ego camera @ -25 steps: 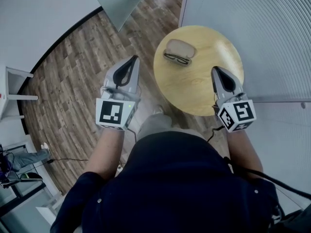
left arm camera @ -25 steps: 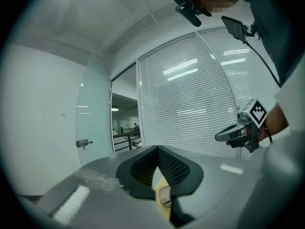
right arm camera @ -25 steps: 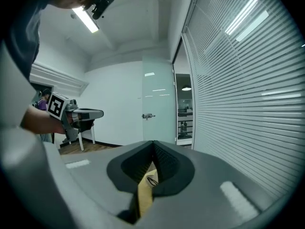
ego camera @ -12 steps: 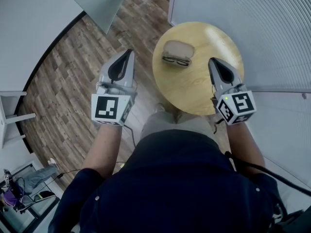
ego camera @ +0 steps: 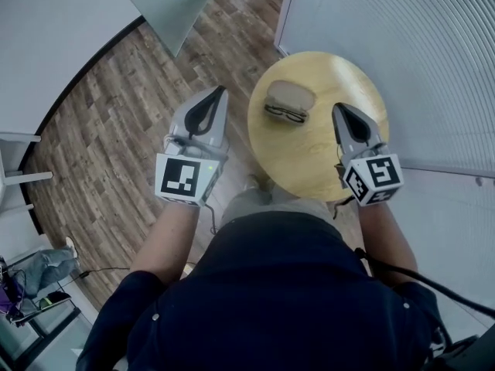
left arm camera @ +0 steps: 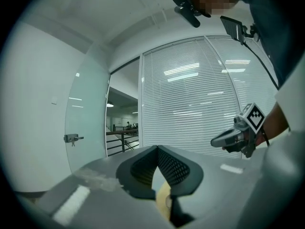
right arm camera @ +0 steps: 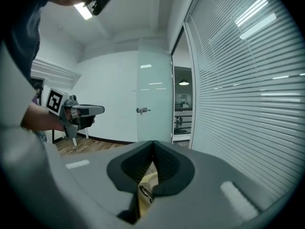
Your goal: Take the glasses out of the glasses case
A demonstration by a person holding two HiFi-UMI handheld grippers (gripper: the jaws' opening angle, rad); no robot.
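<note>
A beige glasses case (ego camera: 291,93) lies on the far part of the round wooden table (ego camera: 317,149), with black glasses (ego camera: 285,114) at its near edge. My left gripper (ego camera: 222,89) is level over the floor, left of the table's rim, its jaws shut on nothing (left arm camera: 156,147). My right gripper (ego camera: 336,107) is over the table's right side, right of the case and apart from it, also shut and empty (right arm camera: 153,142). Under its jaws shows a sliver of the table (right arm camera: 143,185). Each gripper view shows the other gripper: the right gripper (left arm camera: 228,138) and the left gripper (right arm camera: 85,110).
A wall of white blinds (ego camera: 402,37) runs close behind and to the right of the table. A frosted glass door (ego camera: 166,6) stands at the far left over the wood-plank floor (ego camera: 116,122). White furniture legs (ego camera: 19,176) and cables sit at the left edge.
Both grippers have moved forward a little, and the case now lies nearer their tips. Both pairs of jaws stay shut. The case and glasses have not shifted on the table.
</note>
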